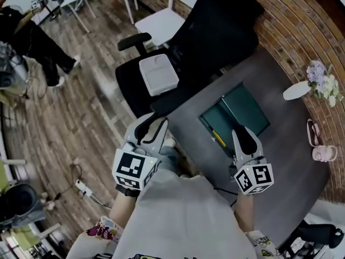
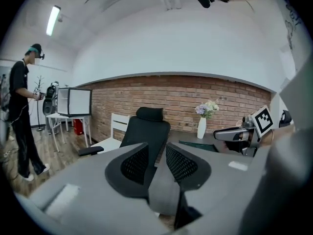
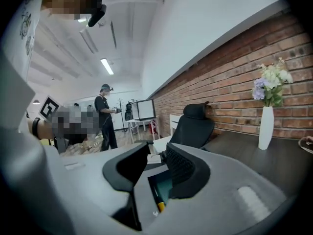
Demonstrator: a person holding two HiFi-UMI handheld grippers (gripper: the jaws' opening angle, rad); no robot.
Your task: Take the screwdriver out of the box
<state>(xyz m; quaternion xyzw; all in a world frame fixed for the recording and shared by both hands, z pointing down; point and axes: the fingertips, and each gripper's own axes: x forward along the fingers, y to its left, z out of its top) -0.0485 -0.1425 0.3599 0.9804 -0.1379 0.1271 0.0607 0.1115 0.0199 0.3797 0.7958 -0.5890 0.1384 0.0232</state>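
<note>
- Screwdriver (image 1: 218, 136): it lies inside the open teal box (image 1: 249, 110), a dark shaft with a yellow end that points toward the person.
- The box rests flat on the dark grey table (image 1: 288, 163), near the table's edge on the chair side.
- Right gripper (image 1: 241, 134): it is held over the table, with its tips just beside the box's near corner. Its jaws are spread with nothing pinched. In the right gripper view (image 3: 157, 153) the box's teal inside (image 3: 165, 186) and the screwdriver (image 3: 157, 200) show through the gap beyond the jaws, and neither pad presses on them.
- Left gripper (image 1: 151, 125): it is off the table's edge, over the person's lap and the wood floor. Its jaws also stand apart and hold nothing. In the left gripper view (image 2: 156, 148) only the office chair (image 2: 144, 131) shows past them.
- The black office chair (image 1: 215, 31) stands against the table's far edge, with a white box (image 1: 158, 75) on its seat.
- A white vase (image 1: 296, 90) of pale flowers (image 1: 323, 82) stands by the brick wall (image 1: 302, 20), well apart from the teal box. A pink item (image 1: 322, 147) sits further along the table; I cannot tell what it is.
- A person in black (image 1: 32, 36) stands across the room.
</note>
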